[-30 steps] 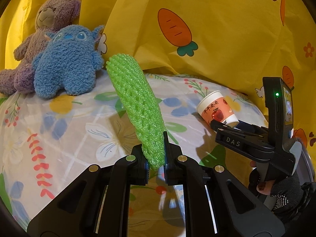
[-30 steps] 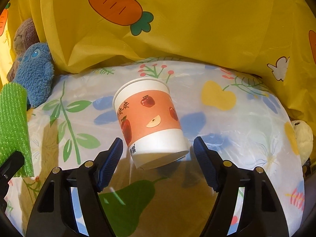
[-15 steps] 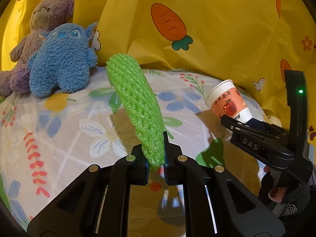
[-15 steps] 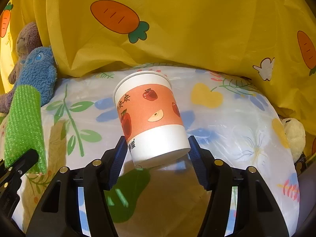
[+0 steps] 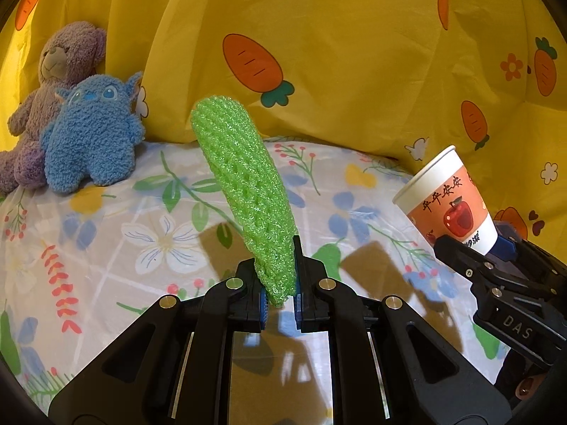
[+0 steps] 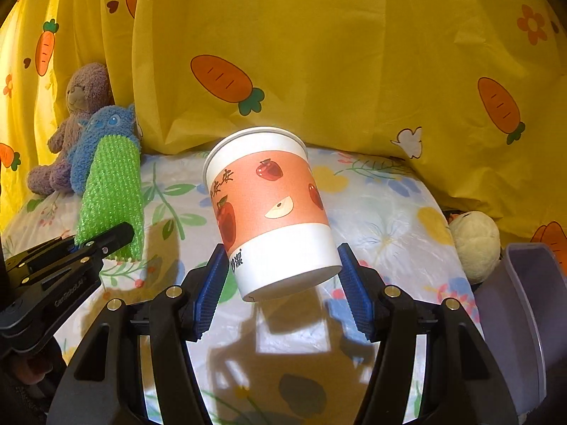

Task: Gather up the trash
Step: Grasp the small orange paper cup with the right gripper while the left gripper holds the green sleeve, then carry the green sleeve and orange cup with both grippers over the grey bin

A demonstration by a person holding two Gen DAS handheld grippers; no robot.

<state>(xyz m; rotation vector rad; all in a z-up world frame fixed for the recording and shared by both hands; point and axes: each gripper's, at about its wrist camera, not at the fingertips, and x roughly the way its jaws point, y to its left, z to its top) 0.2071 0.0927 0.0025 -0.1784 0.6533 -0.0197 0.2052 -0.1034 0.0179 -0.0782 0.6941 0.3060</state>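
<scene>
Closest to the left wrist camera, the left gripper (image 5: 278, 299) is pinched narrow on the lower end of a green foam net sleeve (image 5: 244, 191), which stands up and leans away to the left, clear of the bed. In the right wrist view the right gripper (image 6: 283, 283) holds a paper cup (image 6: 271, 209) by its white base — both blue pads (image 6: 212, 288) press against its sides, and the cup tilts with its rim up and away, lifted off the surface with its shadow below it. The cup has an orange band printed with apples.

Under both grippers lies a floral bedsheet (image 5: 149, 248) with flowers and leaves. At the right edge of the right wrist view a grey-purple bin (image 6: 521, 318) shows its rim, and just beyond it a cream plush toy (image 6: 475, 244) rests at the edge of the sheet.

Farther back on the left, a blue plush toy (image 5: 90, 138) sits against a purple teddy bear (image 5: 53, 78) — the two touch. Behind everything hangs a yellow fabric with carrots (image 5: 354, 53).
</scene>
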